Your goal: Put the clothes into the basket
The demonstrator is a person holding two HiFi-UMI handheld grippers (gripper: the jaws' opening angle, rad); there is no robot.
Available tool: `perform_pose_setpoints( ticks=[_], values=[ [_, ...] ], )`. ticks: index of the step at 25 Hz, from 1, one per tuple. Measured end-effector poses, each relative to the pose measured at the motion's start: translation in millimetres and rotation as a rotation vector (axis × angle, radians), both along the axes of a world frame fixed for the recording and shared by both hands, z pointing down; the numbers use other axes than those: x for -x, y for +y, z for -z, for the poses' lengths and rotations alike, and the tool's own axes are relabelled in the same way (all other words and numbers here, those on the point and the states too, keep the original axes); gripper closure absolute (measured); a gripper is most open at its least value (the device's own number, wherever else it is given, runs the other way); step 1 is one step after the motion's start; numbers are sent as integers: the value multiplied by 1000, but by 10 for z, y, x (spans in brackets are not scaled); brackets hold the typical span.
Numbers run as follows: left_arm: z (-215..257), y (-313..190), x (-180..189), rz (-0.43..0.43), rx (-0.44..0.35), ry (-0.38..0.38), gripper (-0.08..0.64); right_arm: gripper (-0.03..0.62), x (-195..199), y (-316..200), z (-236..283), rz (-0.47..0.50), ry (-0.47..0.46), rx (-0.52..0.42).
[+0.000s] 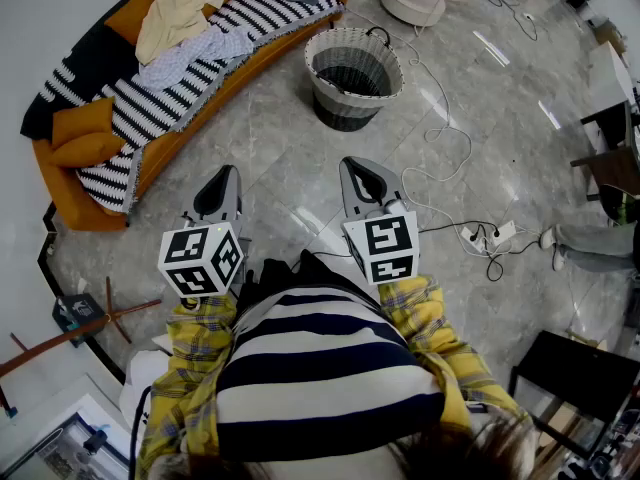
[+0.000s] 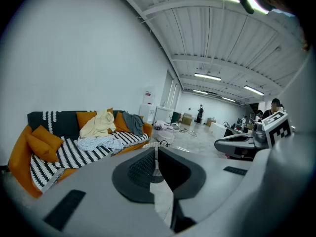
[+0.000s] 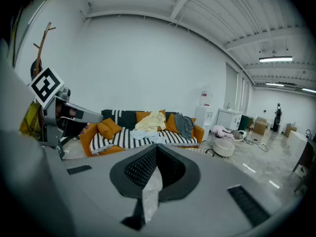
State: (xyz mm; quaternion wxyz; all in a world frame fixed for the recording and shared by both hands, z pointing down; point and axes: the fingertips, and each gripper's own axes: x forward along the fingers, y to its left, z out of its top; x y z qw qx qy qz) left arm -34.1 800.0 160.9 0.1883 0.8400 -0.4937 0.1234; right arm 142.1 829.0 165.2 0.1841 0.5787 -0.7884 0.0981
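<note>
Our left gripper point(image 1: 226, 176) and right gripper point(image 1: 354, 168) are both pinched shut on nothing, well short of the clothes point(image 1: 178, 13) heaped on the sofa point(image 1: 70, 208) near the basket point(image 1: 345, 103), so walking in we risk snagging the loose floor cables point(image 1: 478, 238).

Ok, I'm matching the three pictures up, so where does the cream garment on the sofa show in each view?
Head view: cream garment, top left, draped on the orange sofa.
Left gripper view: left of centre, at mid-height.
Right gripper view: near the centre, just below mid-height.
Shared landmark: that orange sofa, under it in all three.
</note>
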Motion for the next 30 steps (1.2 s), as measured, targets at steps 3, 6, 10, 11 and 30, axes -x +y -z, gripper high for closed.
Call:
perform_pose_setpoints(
  ticks=[3,6,10,11,30],
  values=[
    [-38,-9,-122,-1,4,-8,528,566,-100,-23,-31,7,-35,9],
    [-93,-1,-206,1,12,-17,528,565,-190,-45,-139,15,-28,24],
    [-161,-3,-219,21,25,-30,528,565,-195,-124,-230,47,-20,25],
    [-168,-7,-214,27,27,-33,528,565,-173,-146,-214,57,-32,20],
    [-215,-1060,36,-15,-8,18,528,561,315,-1185,-293,132,-59,59]
  ],
)
